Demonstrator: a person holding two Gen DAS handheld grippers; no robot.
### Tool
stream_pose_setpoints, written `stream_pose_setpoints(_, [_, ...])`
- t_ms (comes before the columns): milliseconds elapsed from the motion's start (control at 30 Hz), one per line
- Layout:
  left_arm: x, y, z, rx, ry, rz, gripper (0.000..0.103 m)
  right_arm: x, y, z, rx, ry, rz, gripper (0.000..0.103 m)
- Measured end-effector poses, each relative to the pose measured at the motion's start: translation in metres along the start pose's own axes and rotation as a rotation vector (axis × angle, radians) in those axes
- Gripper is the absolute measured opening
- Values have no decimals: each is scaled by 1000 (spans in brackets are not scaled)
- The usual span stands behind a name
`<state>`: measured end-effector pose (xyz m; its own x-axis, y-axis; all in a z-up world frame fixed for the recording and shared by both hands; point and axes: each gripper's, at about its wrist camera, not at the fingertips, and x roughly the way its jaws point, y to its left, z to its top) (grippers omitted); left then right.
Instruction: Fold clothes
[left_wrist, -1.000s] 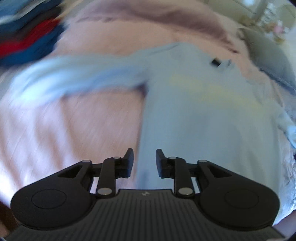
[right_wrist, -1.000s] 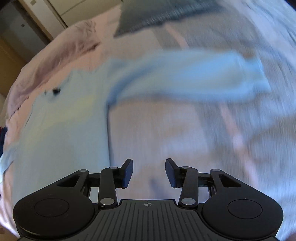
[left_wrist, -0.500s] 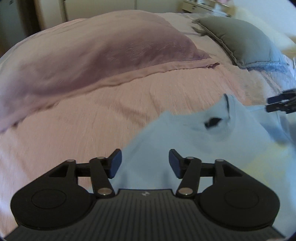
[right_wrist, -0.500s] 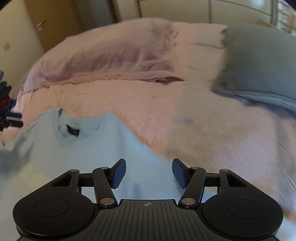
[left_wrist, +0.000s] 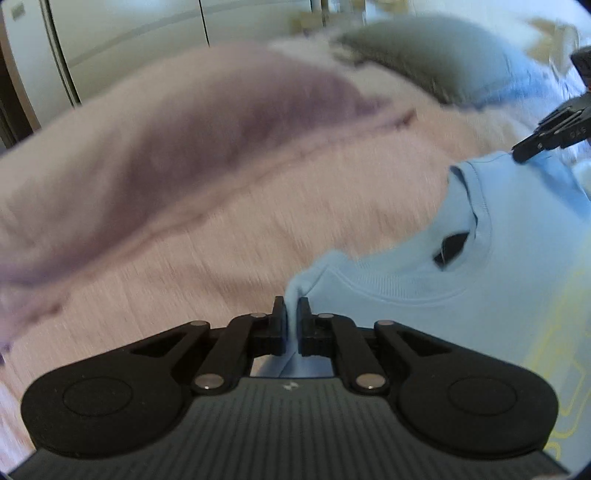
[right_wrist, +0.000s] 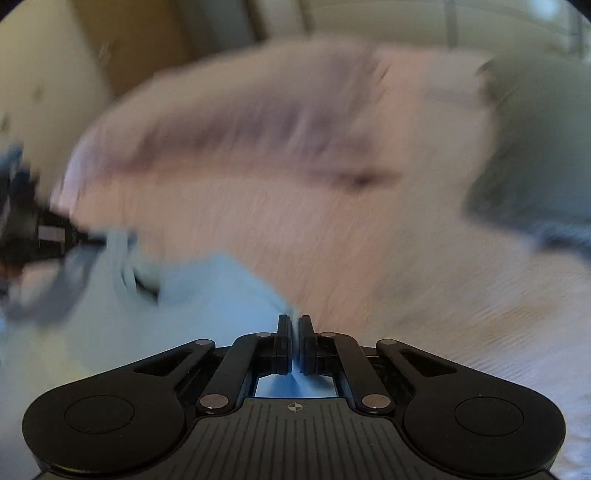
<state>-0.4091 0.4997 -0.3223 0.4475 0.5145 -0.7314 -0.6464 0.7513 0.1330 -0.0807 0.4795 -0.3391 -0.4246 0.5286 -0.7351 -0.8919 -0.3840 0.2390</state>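
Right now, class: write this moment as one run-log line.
left gripper: just closed, shut on light blue shirt shoulder | right gripper: just closed, shut on other shoulder | shirt on pink bedspread

Soft daylight, no glare; heavy motion blur, worst in right view; fisheye-curved, dark corners

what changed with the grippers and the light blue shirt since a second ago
Both grippers swung up from the sleeves to the shoulders. The left gripper and right gripper have just closed, each pinching a shoulder edge of the light blue shirt. The shirt remains spread on the pink bedspread.
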Motion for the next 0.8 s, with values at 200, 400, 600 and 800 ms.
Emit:
stream_pose_setpoints(200, [35, -11, 11, 9, 61, 117, 14, 17, -20, 4, 44, 15, -173, 0])
stream_pose_setpoints(400, [6, -4, -3, -102, 48, 225, 31, -26, -57, -36, 399, -14, -237, 37])
stream_pose_setpoints(600, [-73, 2, -23, -465, -16, 152, 28, -185, -91, -146, 877, -256, -332, 55])
stream_pose_setpoints(800, [-134, -32, -59, -658, 5, 118, 28, -285, -118, -284, 1286, -397, -532, 55])
